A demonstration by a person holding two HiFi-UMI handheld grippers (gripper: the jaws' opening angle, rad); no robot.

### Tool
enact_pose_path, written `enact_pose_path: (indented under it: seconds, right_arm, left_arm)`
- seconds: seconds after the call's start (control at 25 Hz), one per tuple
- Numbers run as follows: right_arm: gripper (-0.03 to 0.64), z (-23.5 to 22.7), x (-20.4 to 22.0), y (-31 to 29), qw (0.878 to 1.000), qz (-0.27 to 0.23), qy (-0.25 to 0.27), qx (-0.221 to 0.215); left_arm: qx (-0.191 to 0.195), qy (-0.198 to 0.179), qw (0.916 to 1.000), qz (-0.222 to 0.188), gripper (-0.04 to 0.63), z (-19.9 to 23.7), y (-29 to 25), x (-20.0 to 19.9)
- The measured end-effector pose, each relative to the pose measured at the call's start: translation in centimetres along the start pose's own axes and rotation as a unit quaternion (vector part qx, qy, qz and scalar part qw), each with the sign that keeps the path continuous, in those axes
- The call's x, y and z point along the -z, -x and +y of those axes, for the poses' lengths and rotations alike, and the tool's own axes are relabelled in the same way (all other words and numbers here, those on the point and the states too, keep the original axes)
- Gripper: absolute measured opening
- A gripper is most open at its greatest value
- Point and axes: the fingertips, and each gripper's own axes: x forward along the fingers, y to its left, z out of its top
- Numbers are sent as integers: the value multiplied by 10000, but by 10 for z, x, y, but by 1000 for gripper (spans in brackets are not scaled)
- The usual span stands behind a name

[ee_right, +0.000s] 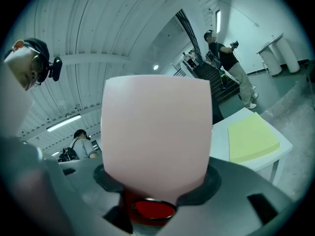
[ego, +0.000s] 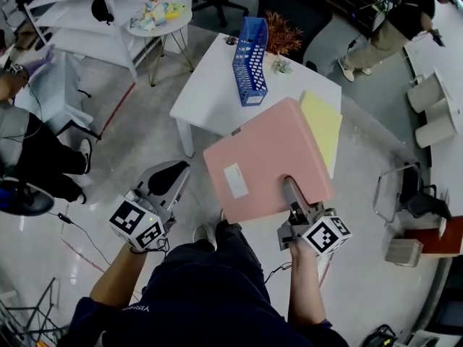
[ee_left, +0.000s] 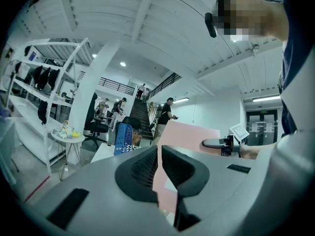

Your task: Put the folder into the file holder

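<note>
The pink folder (ego: 264, 154) fills the middle of the head view, off the white table (ego: 210, 96) and overlapping that table's near edge in the picture, with a small white label (ego: 235, 181) on its lower left part. The right gripper (ego: 290, 188) comes up from the lower right of the frame and has the folder by its near edge; in the right gripper view the pink sheet stands straight up out of the two dark jaws, which are clamped on it from either side, and it covers most of the centre of that picture. The left gripper (ego: 172, 172) sits at the lower left of the head view, well apart from the folder, its marker cube towards the bottom of the frame. In the left gripper view its jaws are drawn together with only a thin slit showing between them and nothing held there; the pink folder shows behind them to the right. The blue file holder (ego: 249, 56) stands upright on the table in the upper middle of the head view, its perforated side facing the camera, well apart from the folder. Just right of it is a reddish plant (ego: 282, 33). A yellow folder (ego: 323, 121) lies flat on the right part of the table, its left side hidden under the pink one. A person (ego: 398, 20) stands at the upper right corner of the frame
</note>
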Motion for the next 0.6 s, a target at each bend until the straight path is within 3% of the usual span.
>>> enact_pose_path:
  seconds: [0.6]
  right_arm:
    - [261,-47,-36,-62,9999,78,-14,-148]
  left_arm:
    - [-129,38,9999,24,49,37,-72,-9]
